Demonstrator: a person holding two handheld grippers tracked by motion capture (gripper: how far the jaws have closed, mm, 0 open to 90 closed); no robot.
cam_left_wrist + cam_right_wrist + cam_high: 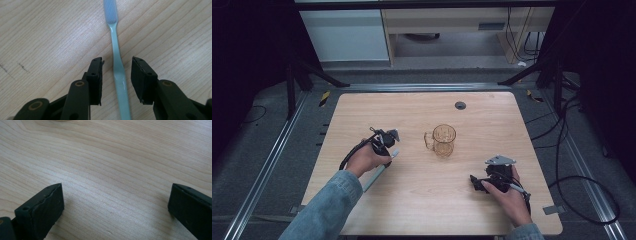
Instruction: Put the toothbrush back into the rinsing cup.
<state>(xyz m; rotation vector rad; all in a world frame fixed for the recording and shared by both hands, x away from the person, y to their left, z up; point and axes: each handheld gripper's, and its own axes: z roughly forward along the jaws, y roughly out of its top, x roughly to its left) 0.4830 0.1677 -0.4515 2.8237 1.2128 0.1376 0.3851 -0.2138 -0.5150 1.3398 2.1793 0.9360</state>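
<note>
A pale green toothbrush (117, 50) lies flat on the wooden table (422, 200), bristle head pointing away from my left gripper (117, 60). The black jaws straddle its handle, one on each side, with a narrow gap between each pad and the handle. From the high view the toothbrush (379, 173) sticks out under the left hand, and the left gripper (386, 149) points down at it. My right gripper (474, 181) rests low at the table's front right. In its own view the right gripper (116, 188) is wide open over bare wood.
An amber glass mug (443, 140) stands upright at mid-table, handle to the left, between the two hands. A dark round grommet (460, 105) sits near the far edge. Cables trail off the right side of the table.
</note>
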